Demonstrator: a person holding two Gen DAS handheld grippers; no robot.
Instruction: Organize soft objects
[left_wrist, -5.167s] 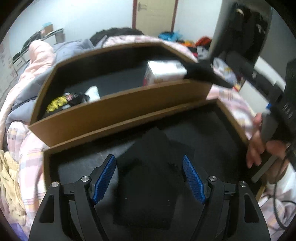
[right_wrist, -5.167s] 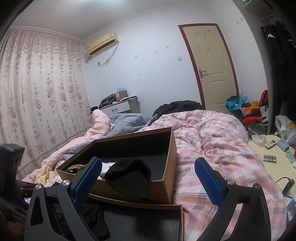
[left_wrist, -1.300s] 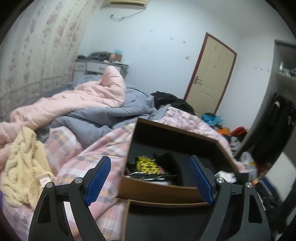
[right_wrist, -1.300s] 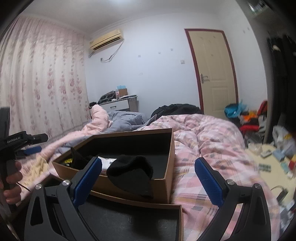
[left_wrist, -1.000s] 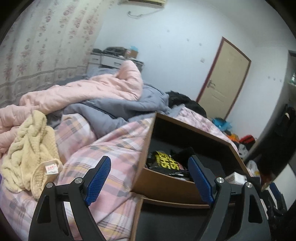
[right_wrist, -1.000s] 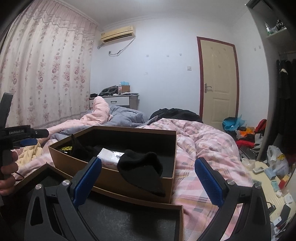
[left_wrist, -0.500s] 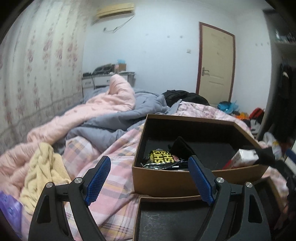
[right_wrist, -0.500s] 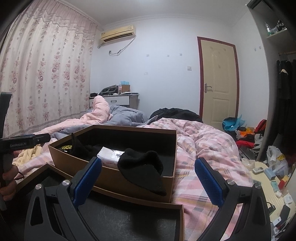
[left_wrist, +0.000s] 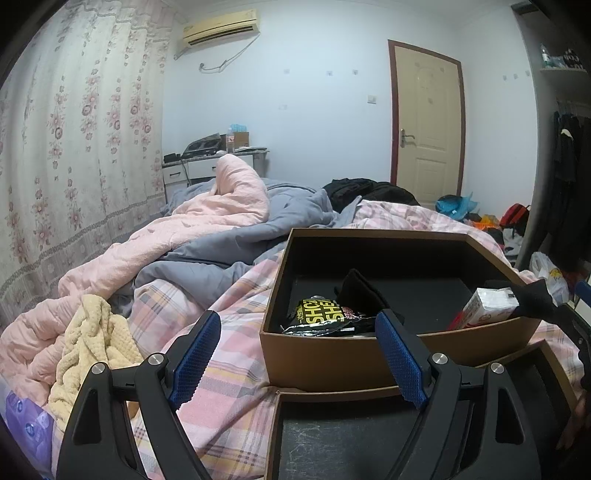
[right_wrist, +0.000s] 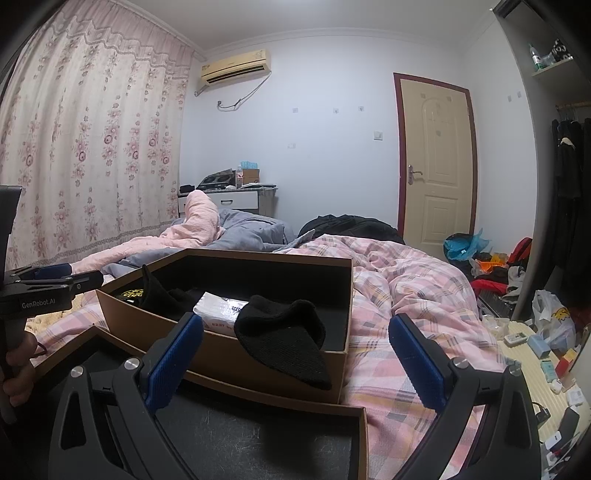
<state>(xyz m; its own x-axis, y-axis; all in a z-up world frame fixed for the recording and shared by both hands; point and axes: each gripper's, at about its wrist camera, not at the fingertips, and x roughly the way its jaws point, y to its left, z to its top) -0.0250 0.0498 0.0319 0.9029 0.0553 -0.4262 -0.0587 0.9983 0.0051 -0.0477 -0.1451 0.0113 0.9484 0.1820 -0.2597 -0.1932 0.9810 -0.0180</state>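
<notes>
While my left gripper and right gripper both stand wide apart and hold nothing above the bed, the black knit hat lies draped over the brown box's near wall.

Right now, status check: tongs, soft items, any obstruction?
Left tongs open, empty. Right tongs open, empty. Black knit hat draped over brown box rim; cream knit loose on bed. No obstruction seen.

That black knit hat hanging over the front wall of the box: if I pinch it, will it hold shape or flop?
Likely floppy: the black knit hat already sags over the box wall. Probably light, and its ribbed knit should grip. The inside part may drag the white pack beside it.
</notes>
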